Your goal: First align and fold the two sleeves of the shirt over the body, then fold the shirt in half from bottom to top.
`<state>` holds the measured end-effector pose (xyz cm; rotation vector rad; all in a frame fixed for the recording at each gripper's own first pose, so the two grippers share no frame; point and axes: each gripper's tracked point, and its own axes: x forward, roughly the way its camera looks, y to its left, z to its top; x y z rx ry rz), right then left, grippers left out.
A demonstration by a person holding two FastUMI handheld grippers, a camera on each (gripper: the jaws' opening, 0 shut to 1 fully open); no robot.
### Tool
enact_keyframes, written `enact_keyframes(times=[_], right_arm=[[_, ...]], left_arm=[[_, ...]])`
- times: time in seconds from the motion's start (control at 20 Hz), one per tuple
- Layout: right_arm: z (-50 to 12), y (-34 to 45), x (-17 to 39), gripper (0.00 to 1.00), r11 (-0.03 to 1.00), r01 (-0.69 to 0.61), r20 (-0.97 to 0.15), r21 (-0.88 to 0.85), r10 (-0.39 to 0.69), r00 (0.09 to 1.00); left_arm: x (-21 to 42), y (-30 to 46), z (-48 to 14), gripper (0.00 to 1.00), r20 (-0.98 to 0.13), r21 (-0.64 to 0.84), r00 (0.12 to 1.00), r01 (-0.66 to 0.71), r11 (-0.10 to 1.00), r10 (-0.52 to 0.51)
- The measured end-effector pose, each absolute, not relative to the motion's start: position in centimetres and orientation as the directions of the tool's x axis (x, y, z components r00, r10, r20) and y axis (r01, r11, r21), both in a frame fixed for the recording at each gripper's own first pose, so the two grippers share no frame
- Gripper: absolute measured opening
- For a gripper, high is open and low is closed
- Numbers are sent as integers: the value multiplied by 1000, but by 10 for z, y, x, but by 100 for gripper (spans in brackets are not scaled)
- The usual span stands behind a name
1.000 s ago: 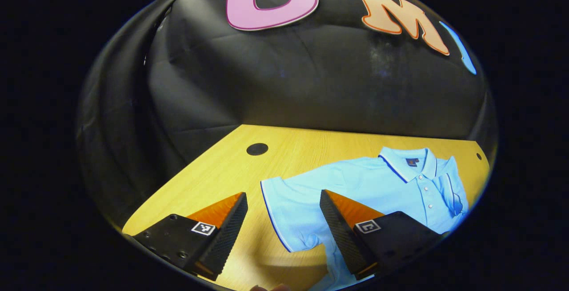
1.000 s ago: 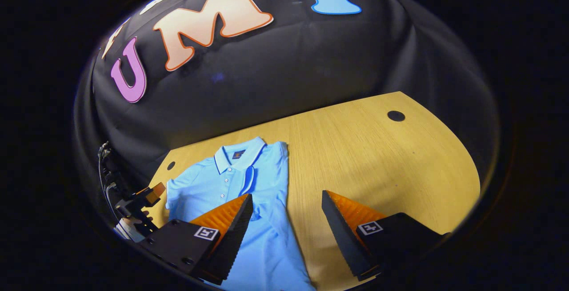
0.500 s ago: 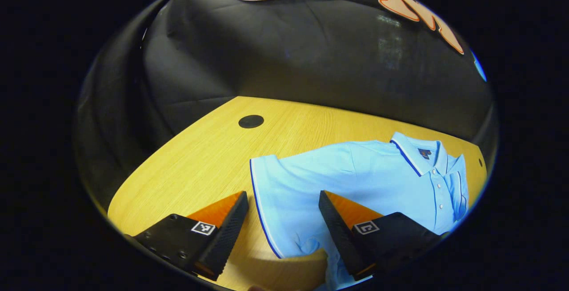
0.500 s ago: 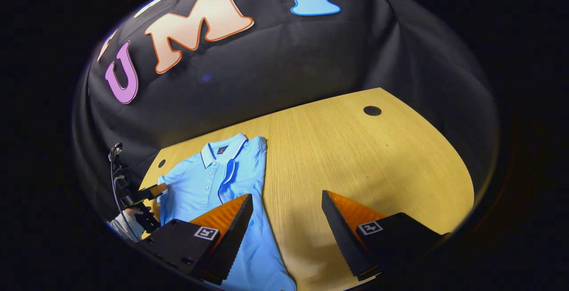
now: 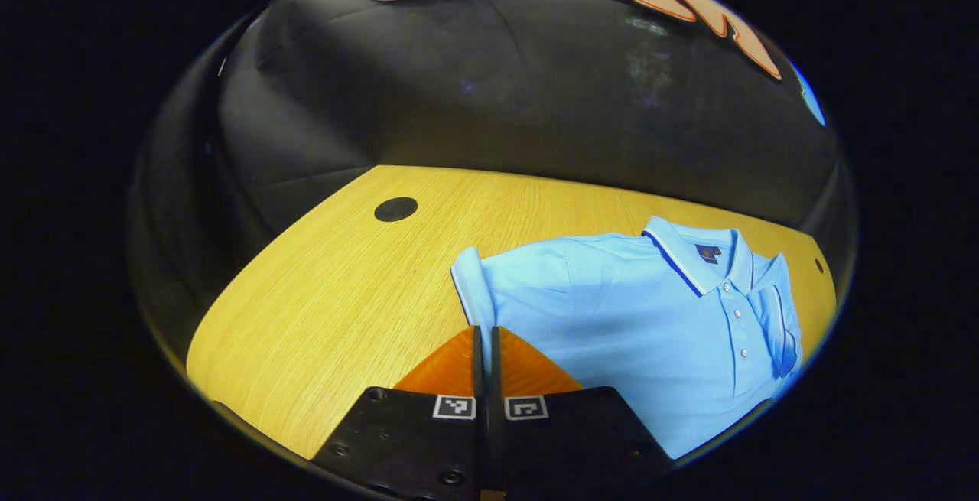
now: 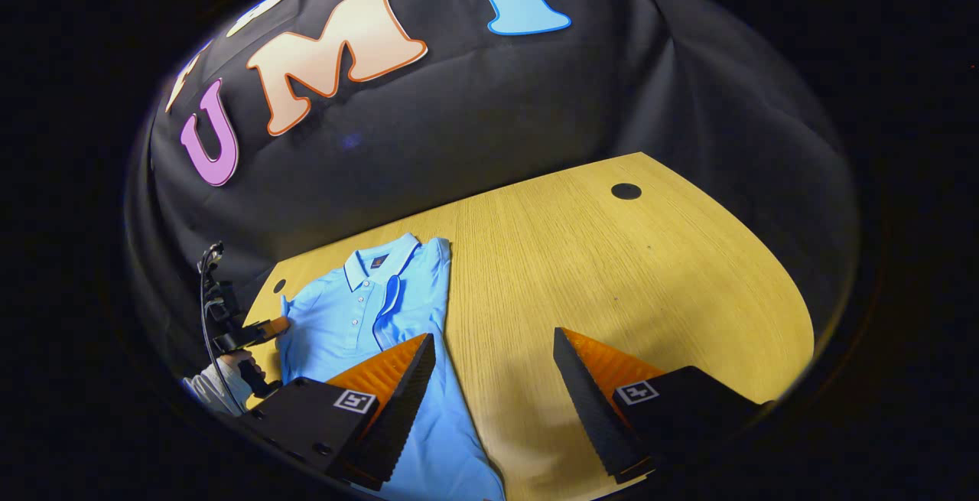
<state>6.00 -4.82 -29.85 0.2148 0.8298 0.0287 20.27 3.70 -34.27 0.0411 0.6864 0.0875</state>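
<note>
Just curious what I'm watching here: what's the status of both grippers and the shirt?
Left gripper shut on the light blue polo shirt's sleeve. Right gripper open above the wooden table. One sleeve already folded over.

1. The right gripper (image 6: 493, 348) hangs above the wooden table (image 6: 650, 271), its fingers spread wide apart with nothing between them.
2. The light blue shirt (image 6: 367, 310) lies flat at the left, collar toward the wall; one sleeve is folded over the body.
3. The left gripper (image 6: 264, 326) sits at the shirt's far edge; a hand (image 6: 229, 379) holds it.

left gripper (image 5: 484, 333) jaws closed | sleeve (image 5: 473, 287) edge lifted since earlier
</note>
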Motion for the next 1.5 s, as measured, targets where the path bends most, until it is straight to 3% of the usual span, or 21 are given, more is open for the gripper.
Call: enact_keyframes(times=[0.2,0.4,1.1,1.2,1.25,1.3,1.35,1.45,1.5], right_arm=[[-286,-59,51,98,976,72,-713,207,100,694],[-278,-64,42,98,971,82,-699,224,102,708],[-286,-48,36,97,962,123,-701,244,87,708],[-284,-41,39,97,960,118,-688,253,93,720],[-280,-38,42,97,960,115,-672,254,90,735],[-277,-35,41,97,962,108,-657,252,88,749],[-271,-31,39,97,965,81,-637,250,101,764],[-263,-31,31,97,978,35,-612,205,100,784],[-261,-31,26,97,982,21,-602,187,98,792]], left_arm=[[218,-5,-296,0,-548,21,836,5,1000,7],[221,-49,-277,0,-524,1,849,77,997,-65],[202,-143,-310,1,-595,-55,774,226,972,-214],[193,-151,-303,11,-584,-105,766,257,961,-269],[191,-152,-297,44,-558,-114,779,272,956,-288],[187,-150,-290,55,-543,-106,788,279,954,-291],[177,-144,-280,78,-531,-95,798,279,955,-286],[161,-130,-254,96,-482,-73,836,260,963,-262],[151,-124,-239,98,-451,-74,854,254,964,-260]])
